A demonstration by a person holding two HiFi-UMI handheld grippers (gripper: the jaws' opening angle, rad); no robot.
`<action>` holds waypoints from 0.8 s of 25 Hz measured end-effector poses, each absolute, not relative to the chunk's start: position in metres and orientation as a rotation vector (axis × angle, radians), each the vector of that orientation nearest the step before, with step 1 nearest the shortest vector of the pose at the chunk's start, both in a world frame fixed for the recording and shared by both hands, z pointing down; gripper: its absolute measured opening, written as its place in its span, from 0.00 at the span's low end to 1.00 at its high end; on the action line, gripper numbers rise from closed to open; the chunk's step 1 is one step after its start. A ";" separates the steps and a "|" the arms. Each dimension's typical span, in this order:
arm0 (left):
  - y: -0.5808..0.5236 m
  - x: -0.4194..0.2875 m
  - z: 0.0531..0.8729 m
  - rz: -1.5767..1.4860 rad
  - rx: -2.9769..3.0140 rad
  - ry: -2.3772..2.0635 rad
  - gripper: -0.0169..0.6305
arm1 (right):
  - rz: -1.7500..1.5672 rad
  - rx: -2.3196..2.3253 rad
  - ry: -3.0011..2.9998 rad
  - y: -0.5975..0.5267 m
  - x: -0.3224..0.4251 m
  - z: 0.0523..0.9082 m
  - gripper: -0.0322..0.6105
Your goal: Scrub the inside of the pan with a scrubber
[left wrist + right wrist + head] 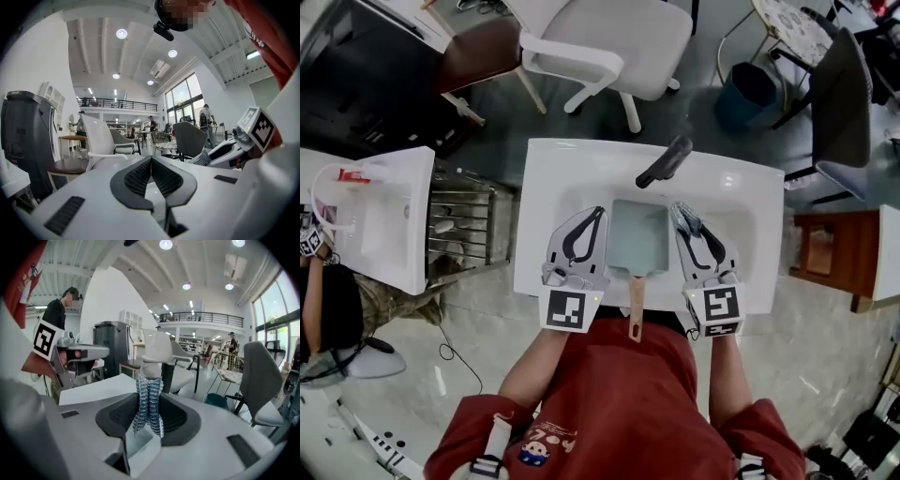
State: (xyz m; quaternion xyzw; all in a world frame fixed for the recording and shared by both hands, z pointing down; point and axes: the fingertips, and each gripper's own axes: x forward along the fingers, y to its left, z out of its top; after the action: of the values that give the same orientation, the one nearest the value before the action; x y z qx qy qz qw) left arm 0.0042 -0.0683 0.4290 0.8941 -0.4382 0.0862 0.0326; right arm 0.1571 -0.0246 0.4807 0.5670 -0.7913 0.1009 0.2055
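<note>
On the white counter [553, 178], the square pan [639, 234] lay between both grippers, its handle pointing toward the person. The right gripper [148, 393], clenched on the steel scrubber [149, 414], sat just to the pan's right. The left gripper [151, 158] was closed and empty.

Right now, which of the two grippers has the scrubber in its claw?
The right gripper: its claw is clamped on the silvery mesh scrubber. The left gripper has its claw closed on nothing.
</note>
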 end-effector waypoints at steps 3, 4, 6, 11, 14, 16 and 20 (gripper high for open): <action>-0.071 0.008 0.417 0.257 2.781 -1.350 0.05 | 0.180 1.717 -2.251 -0.024 0.164 0.442 0.29; -0.071 0.010 0.413 0.259 2.793 -1.348 0.05 | 0.105 1.759 -2.271 -0.023 0.165 0.427 0.29; -0.072 0.013 0.407 0.266 2.825 -1.346 0.05 | -0.066 1.857 -2.294 -0.022 0.170 0.399 0.30; -0.072 0.014 0.395 0.258 2.868 -1.356 0.05 | -0.095 2.160 -2.244 -0.021 0.196 0.371 0.30; -0.073 0.012 0.385 0.236 2.904 -1.373 0.05 | -0.091 2.212 -2.201 -0.023 0.203 0.368 0.30; -0.075 0.013 0.376 0.203 2.948 -1.384 0.05 | -0.040 2.226 -2.206 -0.027 0.206 0.369 0.30; -0.075 0.009 0.384 0.220 2.891 -1.383 0.05 | 0.010 2.227 -2.197 -0.034 0.205 0.375 0.31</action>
State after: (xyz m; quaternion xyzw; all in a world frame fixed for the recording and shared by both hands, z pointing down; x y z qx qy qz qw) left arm 0.0086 -0.0749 0.3837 0.8994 -0.4303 0.0683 -0.0355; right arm 0.2050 -0.0339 0.3749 0.7119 -0.7022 0.0032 0.0066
